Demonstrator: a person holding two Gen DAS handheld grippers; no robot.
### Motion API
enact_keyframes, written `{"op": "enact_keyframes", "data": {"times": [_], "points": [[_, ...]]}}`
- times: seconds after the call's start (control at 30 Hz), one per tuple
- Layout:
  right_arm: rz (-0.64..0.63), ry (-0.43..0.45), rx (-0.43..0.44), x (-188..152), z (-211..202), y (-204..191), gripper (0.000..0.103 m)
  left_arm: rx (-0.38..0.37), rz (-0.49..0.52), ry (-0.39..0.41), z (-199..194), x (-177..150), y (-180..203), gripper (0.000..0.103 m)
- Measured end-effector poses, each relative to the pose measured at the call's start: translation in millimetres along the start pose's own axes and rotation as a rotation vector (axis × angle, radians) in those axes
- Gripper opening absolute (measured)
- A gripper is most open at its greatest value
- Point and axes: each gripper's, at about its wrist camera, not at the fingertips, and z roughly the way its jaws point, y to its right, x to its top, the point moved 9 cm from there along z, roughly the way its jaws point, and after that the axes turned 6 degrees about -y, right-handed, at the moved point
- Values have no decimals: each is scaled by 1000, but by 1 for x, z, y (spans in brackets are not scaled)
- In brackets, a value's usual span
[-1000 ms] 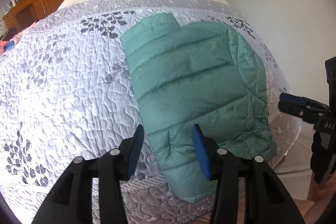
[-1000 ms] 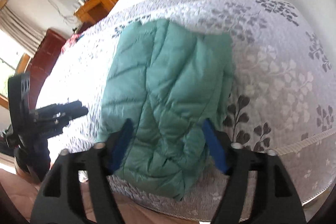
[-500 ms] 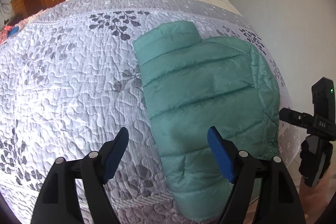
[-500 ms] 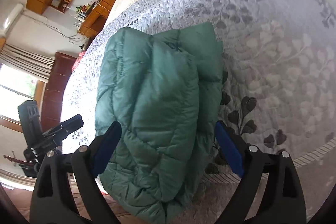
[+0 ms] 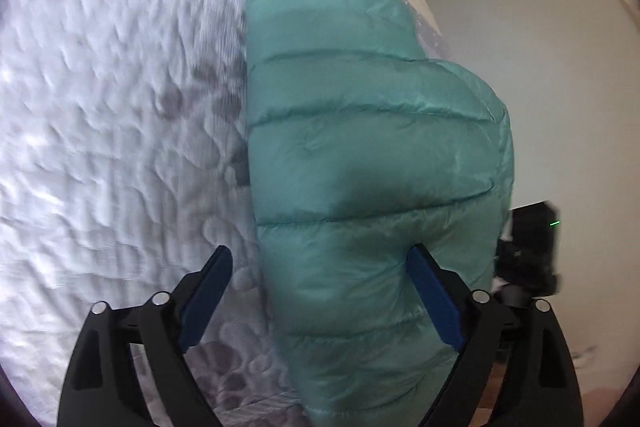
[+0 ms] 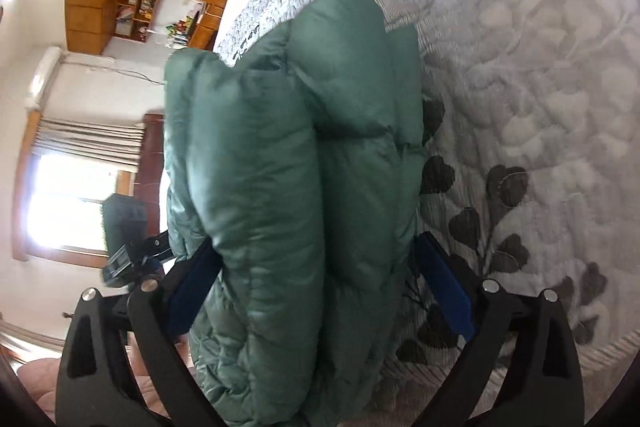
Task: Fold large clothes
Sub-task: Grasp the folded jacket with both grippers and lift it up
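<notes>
Right now the folded green puffer jacket (image 5: pixel 372 187) lies near the bed's edge on a grey leaf-patterned quilt (image 5: pixel 112 107). My left claw (image 5: pixel 320 299) is opening, straddling the jacket's near-left edge without pinching. My right claw (image 6: pixel 316 291) is opening too, its pads flanking the puffy bulk.

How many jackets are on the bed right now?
1. A single teal quilted puffer jacket, folded up, lies near the edge of the grey leaf-patterned quilted bedspread. Other clothes could be outside either view.
</notes>
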Motion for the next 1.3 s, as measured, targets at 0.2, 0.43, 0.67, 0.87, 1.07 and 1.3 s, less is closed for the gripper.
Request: {"op": "enact_keyframes", "data": {"times": [0.2,0.43,0.67,0.87,1.07,1.3], "points": [[44,-7,112,1,12,8,99,-245,-45,-40,21,3,-2,93],[15,-14,156,2,13,-1,96,-352,16,-43,29,3,23,87],[10,-4,227,1,6,-9,60,-395,21,-2,7,2,31,59],[-48,22,267,5,-13,-35,45,-413,81,72,-30,12,53,55],[-161,54,269,33,-26,-86,45,-404,134,169,-84,46,67,55],[-257,26,257,89,3,-138,45,-320,137,293,-127,105,43,57]]}}
